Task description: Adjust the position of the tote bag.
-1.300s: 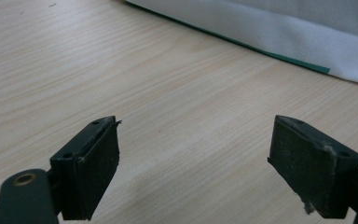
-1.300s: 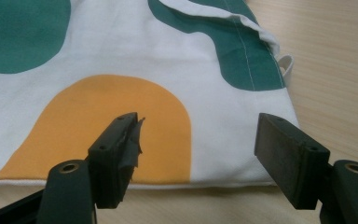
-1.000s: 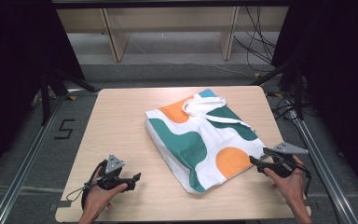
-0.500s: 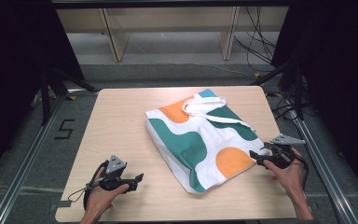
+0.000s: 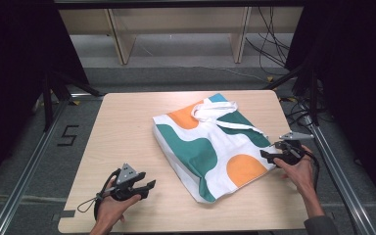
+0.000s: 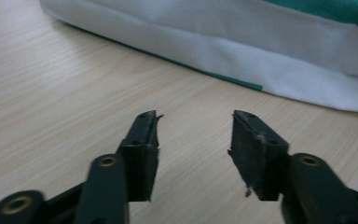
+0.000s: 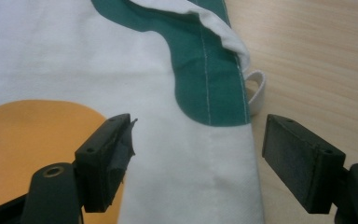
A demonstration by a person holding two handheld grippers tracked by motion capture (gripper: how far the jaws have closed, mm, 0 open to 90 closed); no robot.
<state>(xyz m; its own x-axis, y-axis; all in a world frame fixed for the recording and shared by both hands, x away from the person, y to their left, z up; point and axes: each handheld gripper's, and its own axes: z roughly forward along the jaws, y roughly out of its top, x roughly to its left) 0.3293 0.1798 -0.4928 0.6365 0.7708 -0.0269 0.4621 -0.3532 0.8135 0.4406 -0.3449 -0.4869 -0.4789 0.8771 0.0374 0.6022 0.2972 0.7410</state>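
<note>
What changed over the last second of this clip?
The right gripper slid in to the edge of the white, green and orange cloth tote bag, open astride it. The left gripper has just been closing, nothing between its fingers. The bag and the left hand stayed put.

One tote bag [image 5: 210, 147], two claws — left [image 5: 147, 186], right [image 5: 267, 154] — one table [image 5: 127, 127].

Ahead of the left gripper's [image 6: 193, 154] fingers [image 6: 142, 149] lies open table [image 5: 122, 127], then the bag's [image 5: 210, 147] folded edge bars the way. Between the right gripper's [image 7: 196, 158] fingers [image 7: 107, 154] the bag's side edge sits; bare wood runs free beyond the outer finger.
</note>
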